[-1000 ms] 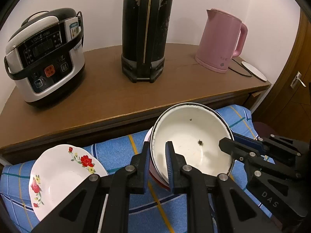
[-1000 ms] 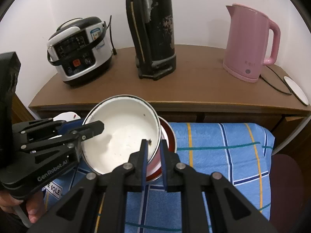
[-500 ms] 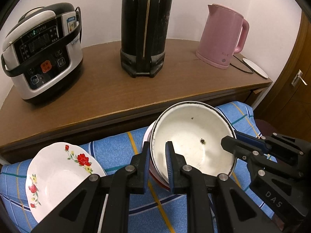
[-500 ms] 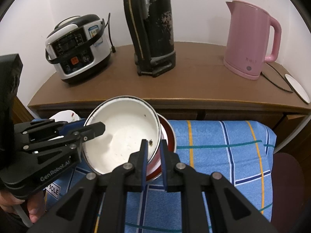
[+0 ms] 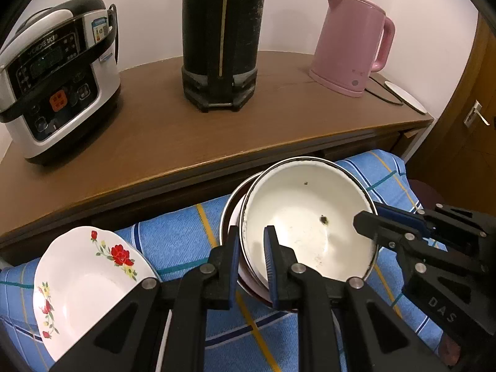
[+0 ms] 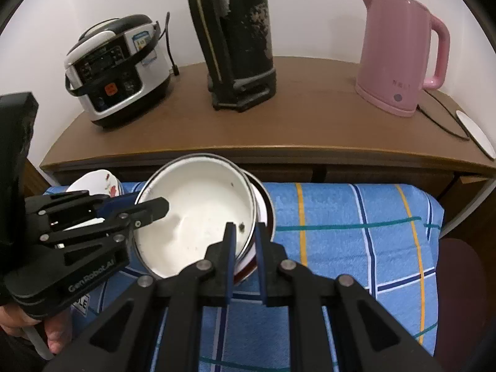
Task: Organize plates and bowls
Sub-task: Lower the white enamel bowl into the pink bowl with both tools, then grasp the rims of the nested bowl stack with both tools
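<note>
A white enamel bowl (image 5: 310, 220) (image 6: 198, 217) with a dark rim sits tilted inside a red-sided bowl (image 5: 231, 214) (image 6: 268, 214) on the blue checked cloth (image 5: 183, 229). My left gripper (image 5: 251, 241) (image 6: 155, 209) is shut on the white bowl's near-left rim, one finger inside and one outside. On the opposite rim my right gripper (image 6: 245, 235) (image 5: 370, 220) is shut the same way. A white plate with red flowers (image 5: 83, 276) (image 6: 99, 179) lies on the cloth to the left, apart from both grippers.
Behind the cloth runs a wooden counter (image 5: 186, 136) with a rice cooker (image 5: 59, 83), a tall black thermos (image 5: 220, 40) and a pink kettle (image 5: 353, 46). A door with a handle (image 5: 476, 117) is at the right. A hand (image 6: 46, 331) holds the left gripper.
Both views have drifted only slightly. Both grippers stay clamped on the white bowl's rim, and the bowls and plate lie where they were.
</note>
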The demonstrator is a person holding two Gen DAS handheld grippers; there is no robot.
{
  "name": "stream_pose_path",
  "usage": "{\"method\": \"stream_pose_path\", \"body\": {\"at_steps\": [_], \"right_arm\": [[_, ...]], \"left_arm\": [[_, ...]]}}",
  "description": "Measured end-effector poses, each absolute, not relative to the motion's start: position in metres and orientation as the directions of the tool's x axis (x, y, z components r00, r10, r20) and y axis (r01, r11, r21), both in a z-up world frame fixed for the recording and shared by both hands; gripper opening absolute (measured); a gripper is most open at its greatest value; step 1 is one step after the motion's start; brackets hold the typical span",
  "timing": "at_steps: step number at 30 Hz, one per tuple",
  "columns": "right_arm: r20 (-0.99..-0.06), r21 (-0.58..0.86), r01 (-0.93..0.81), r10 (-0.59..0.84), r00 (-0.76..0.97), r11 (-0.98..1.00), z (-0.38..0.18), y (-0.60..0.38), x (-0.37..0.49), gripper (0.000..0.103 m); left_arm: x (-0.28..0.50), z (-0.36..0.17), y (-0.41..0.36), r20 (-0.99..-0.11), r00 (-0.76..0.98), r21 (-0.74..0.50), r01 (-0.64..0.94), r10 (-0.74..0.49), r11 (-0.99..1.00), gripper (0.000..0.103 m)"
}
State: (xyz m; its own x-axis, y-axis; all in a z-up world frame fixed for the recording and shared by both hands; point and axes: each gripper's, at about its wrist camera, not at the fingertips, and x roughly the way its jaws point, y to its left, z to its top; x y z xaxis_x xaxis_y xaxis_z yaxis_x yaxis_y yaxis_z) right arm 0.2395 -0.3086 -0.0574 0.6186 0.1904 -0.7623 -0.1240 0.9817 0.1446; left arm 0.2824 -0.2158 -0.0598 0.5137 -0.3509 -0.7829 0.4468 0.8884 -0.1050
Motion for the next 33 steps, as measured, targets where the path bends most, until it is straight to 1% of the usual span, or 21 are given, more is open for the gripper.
{"method": "stream_pose_path", "body": {"at_steps": [6,8,14,16,17,18,19,20,21,22,25,28,31,33], "right_arm": [[-0.769,0.131,-0.115,0.174,0.615,0.985,-0.059,-0.311,0.239,0.014],[-0.766,0.147,-0.116,0.187,0.615,0.982,-0.06,-0.315,0.238,0.014],[-0.768,0.136,-0.122,0.182,0.614,0.983,-0.058,-0.313,0.238,0.014],[-0.773,0.132,-0.13,0.184,0.607,0.983,-0.059,-0.314,0.238,0.015],[-0.774,0.131,-0.134,0.185,0.605,0.982,-0.059,-0.314,0.238,0.017],[-0.774,0.138,-0.137,0.193,0.603,0.981,-0.06,-0.315,0.238,0.022],[-0.77,0.156,-0.136,0.206,0.603,0.978,-0.06,-0.317,0.238,0.036],[-0.764,0.16,-0.126,0.204,0.612,0.979,-0.059,-0.32,0.238,0.048],[-0.757,0.156,-0.116,0.195,0.624,0.981,-0.058,-0.322,0.236,0.052],[-0.748,0.156,-0.107,0.189,0.636,0.982,-0.056,-0.324,0.235,0.054],[-0.743,0.175,-0.091,0.192,0.641,0.98,-0.055,-0.331,0.235,0.054],[-0.75,0.171,-0.087,0.187,0.635,0.981,-0.058,-0.333,0.237,0.054],[-0.753,0.173,-0.085,0.188,0.631,0.981,-0.06,-0.334,0.238,0.054],[-0.753,0.177,-0.083,0.189,0.631,0.981,-0.06,-0.335,0.238,0.054]], "left_arm": [[0.278,-0.061,-0.22,-0.781,0.51,-0.099,0.469,-0.361,0.877,0.017],[0.278,-0.062,-0.22,-0.776,0.511,-0.106,0.471,-0.369,0.876,0.017],[0.282,-0.062,-0.215,-0.775,0.494,-0.143,0.47,-0.394,0.871,0.017],[0.281,-0.061,-0.217,-0.773,0.498,-0.135,0.478,-0.394,0.868,0.018],[0.28,-0.061,-0.217,-0.772,0.5,-0.128,0.481,-0.391,0.867,0.018],[0.28,-0.061,-0.218,-0.774,0.5,-0.125,0.481,-0.389,0.868,0.02],[0.28,-0.06,-0.216,-0.772,0.495,-0.138,0.483,-0.399,0.865,0.023],[0.28,-0.06,-0.215,-0.769,0.494,-0.145,0.483,-0.405,0.864,0.023],[0.281,-0.059,-0.213,-0.768,0.494,-0.151,0.48,-0.409,0.864,0.023],[0.282,-0.058,-0.212,-0.763,0.499,-0.156,0.476,-0.411,0.866,0.023],[0.283,-0.058,-0.21,-0.759,0.501,-0.164,0.472,-0.417,0.866,0.023],[0.282,-0.054,-0.206,-0.748,0.541,-0.131,0.448,-0.385,0.884,0.024],[0.285,-0.051,-0.197,-0.732,0.55,-0.165,0.432,-0.404,0.887,0.024],[0.288,-0.052,-0.194,-0.736,0.548,-0.166,0.423,-0.397,0.891,0.024]]}}
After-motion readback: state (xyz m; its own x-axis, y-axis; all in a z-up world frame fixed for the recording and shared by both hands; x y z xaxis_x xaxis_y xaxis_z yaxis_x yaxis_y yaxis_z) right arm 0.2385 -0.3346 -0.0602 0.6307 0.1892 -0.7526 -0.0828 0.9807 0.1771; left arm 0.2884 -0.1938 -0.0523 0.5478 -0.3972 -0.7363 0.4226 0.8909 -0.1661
